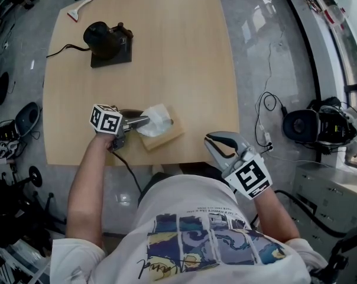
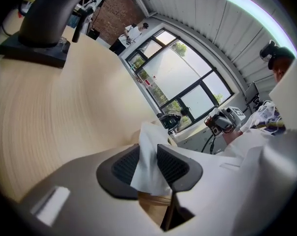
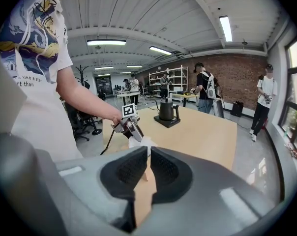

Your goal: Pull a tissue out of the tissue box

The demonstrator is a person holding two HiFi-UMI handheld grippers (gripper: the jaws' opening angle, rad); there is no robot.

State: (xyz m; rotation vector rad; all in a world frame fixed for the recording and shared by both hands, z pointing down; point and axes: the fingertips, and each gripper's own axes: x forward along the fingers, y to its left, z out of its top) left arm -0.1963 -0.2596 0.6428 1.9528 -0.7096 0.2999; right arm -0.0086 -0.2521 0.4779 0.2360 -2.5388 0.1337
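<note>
A light wooden tissue box (image 1: pixel 165 137) lies near the table's front edge. A white tissue (image 1: pixel 156 119) stands up out of its top. My left gripper (image 1: pixel 145 122) reaches in from the left and is shut on that tissue; in the left gripper view the tissue (image 2: pixel 147 161) is pinched between the two dark pads (image 2: pixel 173 165), with a bit of the box (image 2: pixel 151 203) below. My right gripper (image 1: pixel 209 139) hovers off the table's front right corner, shut and holding nothing. The right gripper view looks past its own jaws (image 3: pixel 148 154) at the left gripper (image 3: pixel 136 135) and the tissue (image 3: pixel 141 142).
A black kettle on a dark base (image 1: pixel 109 41) stands at the far left of the wooden table (image 1: pixel 178 58), its cable trailing left. A white and red tool (image 1: pixel 78 8) lies at the far left corner. Cables and gear (image 1: pixel 318 124) lie on the floor to the right. Several people stand in the background (image 3: pixel 206 94).
</note>
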